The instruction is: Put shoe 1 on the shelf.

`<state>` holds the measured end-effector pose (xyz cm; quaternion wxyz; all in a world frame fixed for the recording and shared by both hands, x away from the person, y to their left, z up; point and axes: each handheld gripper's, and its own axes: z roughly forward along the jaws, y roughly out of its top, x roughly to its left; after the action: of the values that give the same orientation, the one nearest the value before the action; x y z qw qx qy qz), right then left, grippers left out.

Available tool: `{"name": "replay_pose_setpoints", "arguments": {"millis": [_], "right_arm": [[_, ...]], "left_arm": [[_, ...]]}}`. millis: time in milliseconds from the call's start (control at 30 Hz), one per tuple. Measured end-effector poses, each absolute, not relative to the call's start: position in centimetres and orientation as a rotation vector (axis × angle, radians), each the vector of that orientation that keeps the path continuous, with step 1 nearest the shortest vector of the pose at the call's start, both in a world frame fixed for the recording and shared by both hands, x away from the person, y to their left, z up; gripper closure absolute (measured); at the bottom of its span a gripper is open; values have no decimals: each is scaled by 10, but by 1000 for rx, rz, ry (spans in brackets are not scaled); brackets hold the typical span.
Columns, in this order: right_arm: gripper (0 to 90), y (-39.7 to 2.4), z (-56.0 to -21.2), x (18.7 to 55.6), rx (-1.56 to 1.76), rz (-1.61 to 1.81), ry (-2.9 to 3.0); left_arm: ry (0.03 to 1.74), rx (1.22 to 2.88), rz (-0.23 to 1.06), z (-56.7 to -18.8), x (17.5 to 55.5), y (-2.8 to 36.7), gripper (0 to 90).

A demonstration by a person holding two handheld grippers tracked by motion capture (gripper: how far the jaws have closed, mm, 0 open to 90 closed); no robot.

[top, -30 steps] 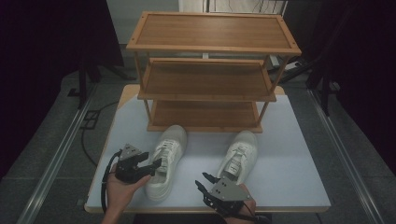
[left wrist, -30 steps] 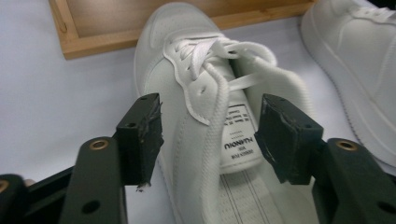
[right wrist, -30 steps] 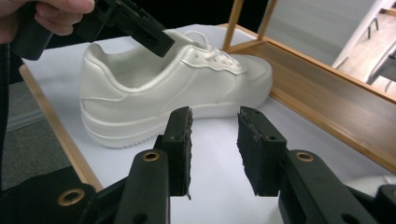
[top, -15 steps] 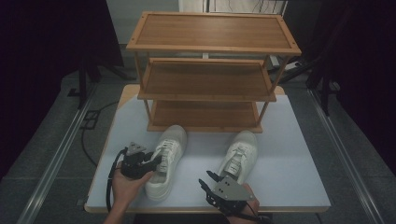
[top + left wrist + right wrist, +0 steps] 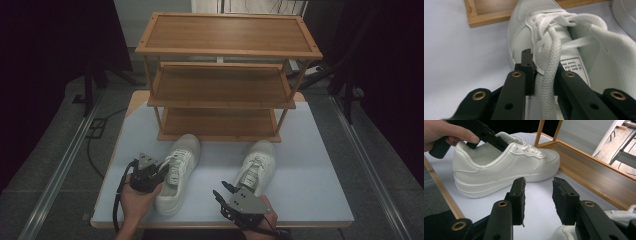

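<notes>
Left claw (image 5: 537,72) has just clamped the left shoe's (image 5: 574,47) side wall; right claw (image 5: 537,195) gapes empty.

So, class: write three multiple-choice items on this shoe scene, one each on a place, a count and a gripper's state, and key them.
1. Where do the white shoes lie?
A. on the table before the rack
B. on the top shelf
C. on the floor

2. How many shelves has the wooden rack?
A. one
B. five
C. three

3. The left gripper's jaws are
A. wide open over bare table
B. shut on the left shoe's collar
C. holding a box

Key:
1 A, left shoe and right shoe rest on the table.
2 C, the rack has three shelves.
3 B, the left gripper pinches that collar.
</notes>
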<state>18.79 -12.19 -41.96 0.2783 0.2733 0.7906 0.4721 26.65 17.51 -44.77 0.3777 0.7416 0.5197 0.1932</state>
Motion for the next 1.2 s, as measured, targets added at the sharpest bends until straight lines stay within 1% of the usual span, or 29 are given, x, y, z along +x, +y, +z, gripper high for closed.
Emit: {"name": "replay_pose_setpoints", "arguments": {"millis": [267,467,867,1200], "right_arm": [[622,-129,-414,189,755,1286,2087],[622,-133,-413,189,763,1285,2079],[622,-142,-412,192,802,1284,2047],[623,-148,-411,193,822,1289,2029]], "left_arm": [[1314,1882,469,-445,270,180,823],[1284,1838,447,-437,268,187,823],[1201,1692,382,-410,245,205,827],[1136,1626,360,-389,228,208,829]]}}
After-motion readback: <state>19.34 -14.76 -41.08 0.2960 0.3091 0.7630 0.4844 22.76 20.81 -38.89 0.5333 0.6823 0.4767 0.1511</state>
